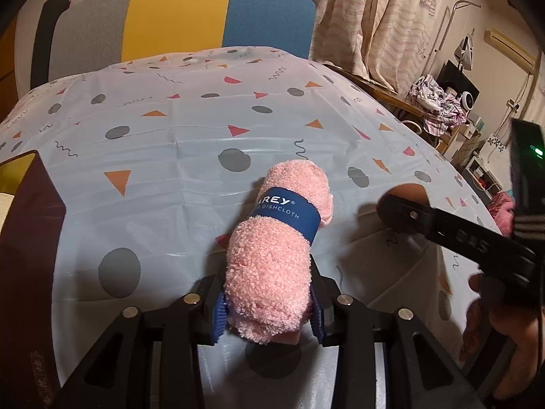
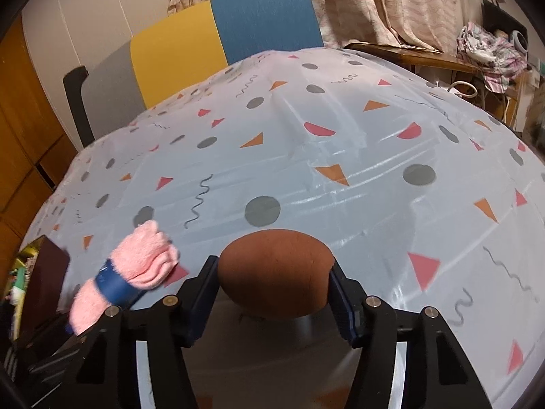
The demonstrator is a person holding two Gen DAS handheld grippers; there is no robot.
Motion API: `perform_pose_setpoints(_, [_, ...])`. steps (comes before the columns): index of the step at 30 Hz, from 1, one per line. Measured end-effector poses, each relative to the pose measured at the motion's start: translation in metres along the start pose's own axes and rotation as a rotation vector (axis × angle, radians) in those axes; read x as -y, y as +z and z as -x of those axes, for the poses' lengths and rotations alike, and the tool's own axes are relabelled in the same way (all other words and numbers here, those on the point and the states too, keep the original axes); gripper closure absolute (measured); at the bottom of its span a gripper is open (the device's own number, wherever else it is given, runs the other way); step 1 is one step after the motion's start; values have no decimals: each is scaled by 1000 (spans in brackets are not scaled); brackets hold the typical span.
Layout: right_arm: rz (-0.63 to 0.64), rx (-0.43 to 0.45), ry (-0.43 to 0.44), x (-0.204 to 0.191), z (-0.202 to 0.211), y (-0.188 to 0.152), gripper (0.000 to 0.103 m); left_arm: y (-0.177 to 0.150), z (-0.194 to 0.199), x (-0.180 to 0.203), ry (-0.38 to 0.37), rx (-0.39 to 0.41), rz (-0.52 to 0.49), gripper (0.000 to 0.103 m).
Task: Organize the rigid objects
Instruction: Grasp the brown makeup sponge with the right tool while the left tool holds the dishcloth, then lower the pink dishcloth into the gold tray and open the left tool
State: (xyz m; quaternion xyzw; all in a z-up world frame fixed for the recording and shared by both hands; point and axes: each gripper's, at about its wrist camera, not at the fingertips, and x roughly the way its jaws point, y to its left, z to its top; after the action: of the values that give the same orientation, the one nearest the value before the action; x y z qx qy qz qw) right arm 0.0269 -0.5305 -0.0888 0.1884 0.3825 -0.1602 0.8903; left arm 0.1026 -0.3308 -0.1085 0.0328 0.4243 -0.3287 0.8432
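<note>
Squarely between right jaws, brown ball (image 2: 275, 274), pads touching

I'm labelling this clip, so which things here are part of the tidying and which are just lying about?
In the job:
- pink dishcloth roll, in the left claw
- brown egg-shaped object, between the right claw's fingers
- dark box at the left edge, probably

Lying about:
- chair
- curtain
- clothes heap
</note>
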Motion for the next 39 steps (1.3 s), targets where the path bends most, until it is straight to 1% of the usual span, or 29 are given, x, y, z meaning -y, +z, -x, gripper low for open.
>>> perform_pose_setpoints(2, [-6,11,20,-2,13,-7,42,0,-1,0,-5,-2,0,63])
perform_pose_setpoints(5, [-16,26,28,-7,34,-21,42,1,0,2,-9,-8,-5,59])
perform_pose_setpoints(7, [-36,33,43,-8,48,-34,42,4,0,6,9,-17,-17,58])
perform_pose_setpoints(9, [-50,43,44,-9,60,-47,42,7,0,10,48,-24,-36,57])
perform_pose_setpoints(13, [-59,66,24,-8,69,-66,42,17,-3,20,72,-25,-81,56])
perform_pose_setpoints(16, [-66,66,24,-6,66,-74,42,24,-11,30,89,-40,-156,56])
perform_pose_setpoints(18, [-78,67,20,-3,64,-75,42,24,-17,29,70,-55,-170,59])
perform_pose_setpoints(19, [-87,68,16,-1,64,-76,42,25,-17,26,63,-56,-154,62])
perform_pose_setpoints(21, [-104,69,17,3,63,-78,42,24,-12,23,51,-42,-123,65])
perform_pose_setpoints(23, [-124,66,12,7,61,-78,42,21,-7,23,60,-35,-108,66])
perform_pose_setpoints(25, [-125,70,13,8,61,-78,42,18,2,21,47,-23,-77,67])
perform_pose_setpoints(29, [-111,69,-1,5,60,-79,42,5,24,14,-27,-6,12,67])
perform_pose_setpoints(33, [-100,68,-13,3,59,-79,42,-7,53,10,-94,28,58,67])
perform_pose_setpoints(37, [-92,67,-23,1,58,-79,42,-18,83,-2,-137,50,113,67])
perform_pose_setpoints(39, [-89,67,-26,1,58,-79,42,-24,100,-10,-142,68,125,67])
